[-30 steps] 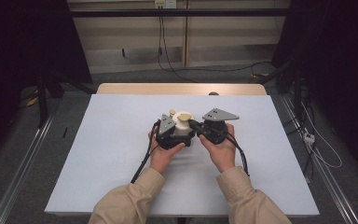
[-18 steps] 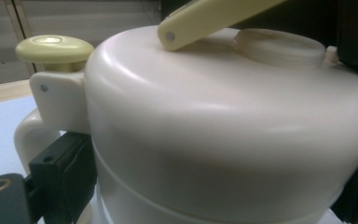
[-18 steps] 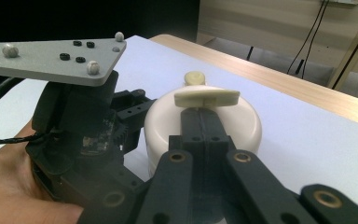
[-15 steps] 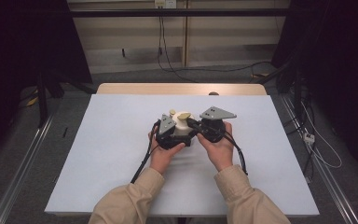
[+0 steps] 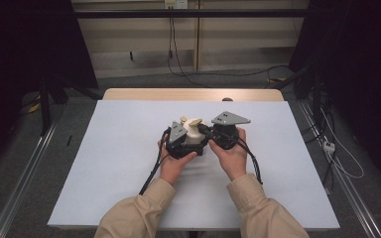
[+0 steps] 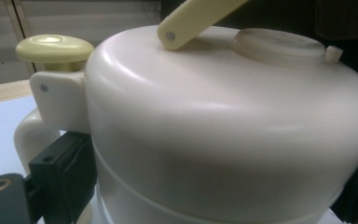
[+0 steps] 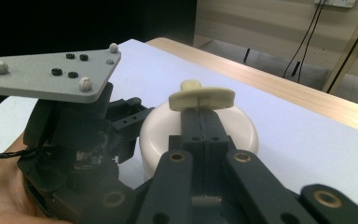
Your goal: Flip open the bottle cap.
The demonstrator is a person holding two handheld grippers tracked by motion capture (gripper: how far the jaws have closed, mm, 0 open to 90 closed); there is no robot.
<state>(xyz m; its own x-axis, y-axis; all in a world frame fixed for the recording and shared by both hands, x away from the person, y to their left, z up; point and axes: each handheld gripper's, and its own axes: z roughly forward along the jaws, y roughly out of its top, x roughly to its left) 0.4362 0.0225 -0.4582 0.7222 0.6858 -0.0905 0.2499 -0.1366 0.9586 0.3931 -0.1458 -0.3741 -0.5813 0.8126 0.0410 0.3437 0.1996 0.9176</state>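
A cream, round lidded pot (image 5: 193,133) stands mid-table on the white sheet. In the left gripper view the pot (image 6: 223,126) is very close, with a pale yellow knob (image 6: 53,46) at its side and a yellow carrying handle (image 6: 191,18) rising from the lid. My left gripper (image 5: 188,143) clasps the pot's body, and its black fingers (image 6: 63,172) press on both sides. My right gripper (image 7: 200,114) comes in from the right. It is shut on the raised yellow handle (image 7: 203,98) above the lid.
The white sheet (image 5: 119,158) covers the table, and a bare wooden strip (image 5: 193,94) runs along the far edge. Both hands rest on the sheet behind the pot. Cables (image 5: 337,158) and metal rails lie on the floor either side.
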